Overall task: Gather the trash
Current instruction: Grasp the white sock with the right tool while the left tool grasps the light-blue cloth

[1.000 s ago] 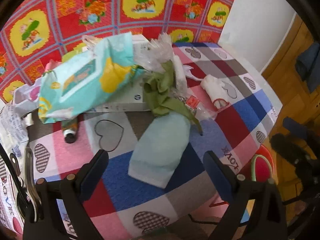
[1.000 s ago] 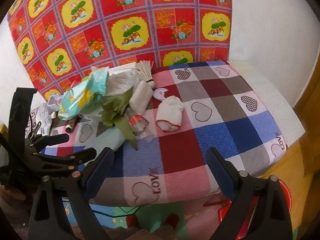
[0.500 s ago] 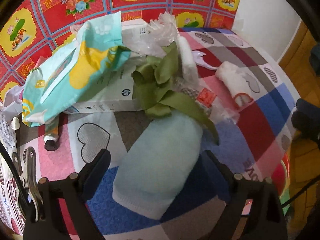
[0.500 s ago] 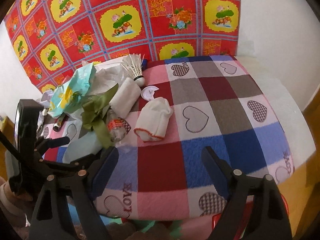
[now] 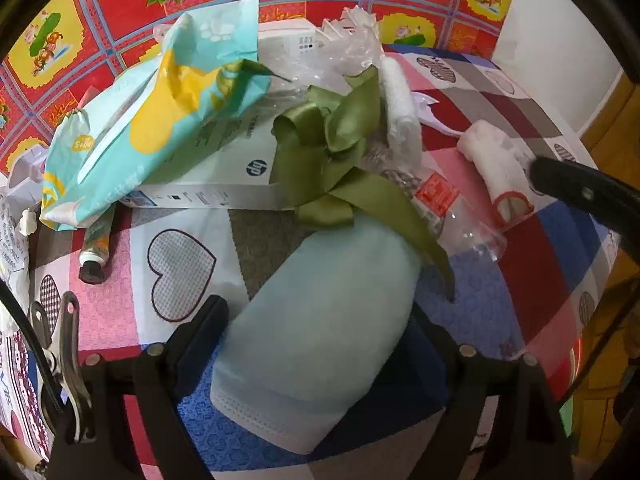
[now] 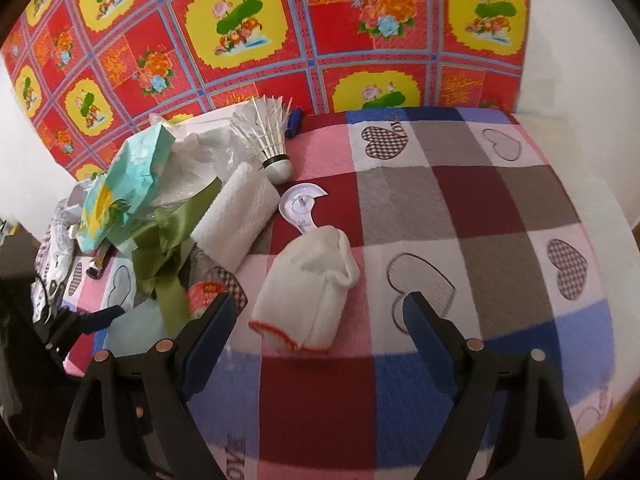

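Observation:
A heap of trash lies on the checked heart tablecloth (image 6: 480, 200): a teal wipes packet (image 5: 160, 132), a white box (image 5: 224, 172), a green ribbon (image 5: 332, 152) and a crushed clear bottle (image 5: 440, 200). My left gripper (image 5: 316, 316) is low over a pale blue cloth (image 5: 320, 344). Its jaws are closing, with the cloth between them. A white cloth with a red hem (image 6: 308, 288) lies between the fingers of my right gripper (image 6: 318, 312), which is open just above it. Behind it are a rolled white towel (image 6: 236, 220), a shuttlecock (image 6: 268, 140) and a white plastic piece (image 6: 300, 204).
A red flowered cloth (image 6: 240, 40) hangs on the wall behind the table. A small tube (image 5: 96, 244) and a metal clip (image 5: 68, 344) lie at the left. The table's edge drops off at the right, over a wooden floor (image 5: 616, 112).
Both grippers have come down and closer to the table. The left one now straddles the pale blue cloth. The right one has slid toward the white red-hemmed cloth.

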Demonstrator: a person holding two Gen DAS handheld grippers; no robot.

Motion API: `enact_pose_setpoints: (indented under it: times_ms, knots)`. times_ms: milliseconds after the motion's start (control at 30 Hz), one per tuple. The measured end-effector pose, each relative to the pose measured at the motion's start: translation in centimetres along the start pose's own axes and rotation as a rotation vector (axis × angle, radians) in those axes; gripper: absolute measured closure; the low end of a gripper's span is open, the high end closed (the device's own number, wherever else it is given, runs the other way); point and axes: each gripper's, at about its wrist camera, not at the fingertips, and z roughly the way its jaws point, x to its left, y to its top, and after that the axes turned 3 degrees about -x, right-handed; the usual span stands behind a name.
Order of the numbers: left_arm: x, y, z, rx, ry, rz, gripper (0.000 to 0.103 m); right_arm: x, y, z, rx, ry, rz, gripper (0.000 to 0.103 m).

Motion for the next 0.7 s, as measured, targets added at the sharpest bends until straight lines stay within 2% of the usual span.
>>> enact_pose_setpoints:
  times_ms: [333,400,600,700]
  knots:
    - [-0.3,0.5,0.4,0.002,0.017,-0.035,0.015,-0.7,-0.2,3.0,0.069,-0.001,0.020,0.023]
    - [-0.4,0.4,0.4,-0.001,0.021,-0.042,0.017,-0.7,-0.3,3.0,0.058,-0.006,0.009,0.023]
    - [-0.1,0.1,0.1,-0.024,0.040,-0.065,0.027,-0.2,-1.1,3.0,0.017,-0.028,-0.039,0.023]
    - [-0.2,-0.1,-0.2,-0.034,0.038,-0.069,0.040,0.1,-1.4,3.1,0.007,-0.035,-0.063,0.021]
